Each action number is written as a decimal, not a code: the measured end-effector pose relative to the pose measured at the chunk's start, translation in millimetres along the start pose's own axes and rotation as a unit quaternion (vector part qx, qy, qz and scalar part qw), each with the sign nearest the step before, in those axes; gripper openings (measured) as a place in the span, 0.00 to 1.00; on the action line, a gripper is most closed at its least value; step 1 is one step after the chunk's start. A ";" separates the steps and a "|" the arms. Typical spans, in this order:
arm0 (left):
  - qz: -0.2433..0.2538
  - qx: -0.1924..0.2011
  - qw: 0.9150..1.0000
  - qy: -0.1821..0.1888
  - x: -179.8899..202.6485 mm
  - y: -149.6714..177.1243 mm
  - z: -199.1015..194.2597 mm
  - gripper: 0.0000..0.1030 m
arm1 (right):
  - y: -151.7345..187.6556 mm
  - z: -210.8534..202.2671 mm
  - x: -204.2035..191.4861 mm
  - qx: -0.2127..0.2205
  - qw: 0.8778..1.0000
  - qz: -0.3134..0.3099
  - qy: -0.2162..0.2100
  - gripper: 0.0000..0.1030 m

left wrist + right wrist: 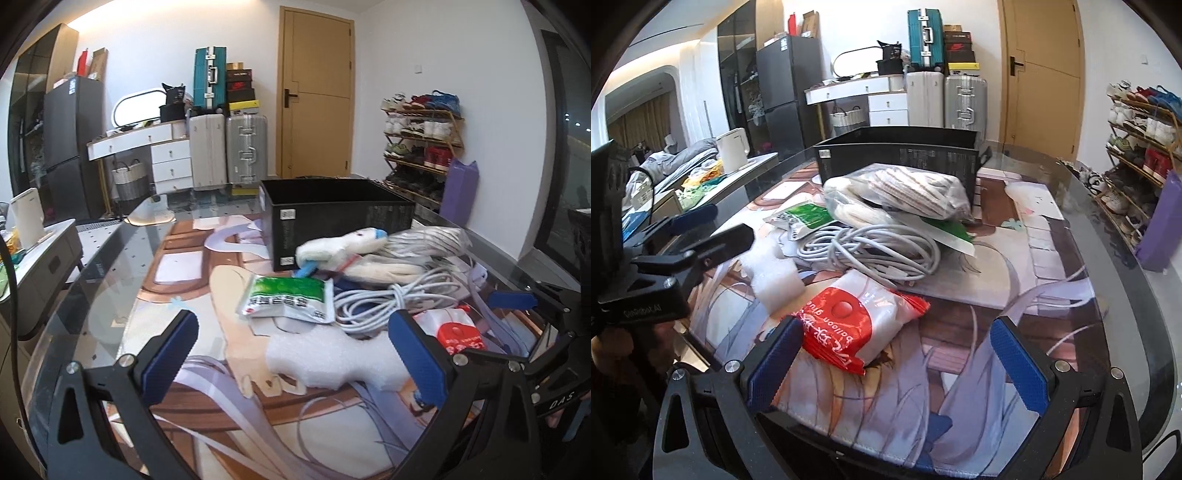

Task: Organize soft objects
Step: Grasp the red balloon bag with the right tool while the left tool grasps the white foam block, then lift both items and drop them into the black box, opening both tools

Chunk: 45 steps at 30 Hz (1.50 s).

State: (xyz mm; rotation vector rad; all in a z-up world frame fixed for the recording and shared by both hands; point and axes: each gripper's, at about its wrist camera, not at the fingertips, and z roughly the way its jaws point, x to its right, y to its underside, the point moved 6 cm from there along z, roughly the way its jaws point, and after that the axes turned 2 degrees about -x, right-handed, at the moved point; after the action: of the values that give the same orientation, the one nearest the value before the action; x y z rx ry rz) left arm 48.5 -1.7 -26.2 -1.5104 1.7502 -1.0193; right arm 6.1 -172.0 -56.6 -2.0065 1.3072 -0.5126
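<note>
1. Left gripper (293,352): jaws wide apart, nothing between the blue pads; it hovers over the table.
2. White foam block (325,360) lies between its fingers, on the printed desk mat (192,291).
3. Just ahead: green-and-white foil pouch (286,297), beside the coiled white cable (384,299).
4. Right gripper (895,349): jaws apart, empty.
5. Red-and-white plastic packet (857,321) lies just ahead of it, toward its left finger.
6. Beyond the cable: clear bag of striped fabric (905,194) and a white plush toy (343,245), both against the open black box (332,214).
</note>
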 end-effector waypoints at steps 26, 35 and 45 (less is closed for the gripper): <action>0.050 -0.060 0.996 0.039 23.5 14.5 9.0 1.00 | 4.0 17.5 -22.8 -0.002 0.998 -0.061 -0.013 0.99; 0.039 -0.072 0.995 0.051 25.0 18.6 11.6 0.86 | 7.0 10.6 -16.5 0.006 0.998 -0.055 -0.023 0.99; 0.025 -0.053 0.997 0.053 18.5 10.3 2.9 0.86 | 0.6 15.3 -21.8 0.007 0.998 -0.049 -0.041 0.90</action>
State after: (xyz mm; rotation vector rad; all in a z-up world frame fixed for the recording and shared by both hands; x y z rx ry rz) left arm 42.4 -19.8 -35.7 -1.4920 1.9327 -1.0114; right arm 6.5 -147.5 -66.8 -2.0659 1.1571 -0.4779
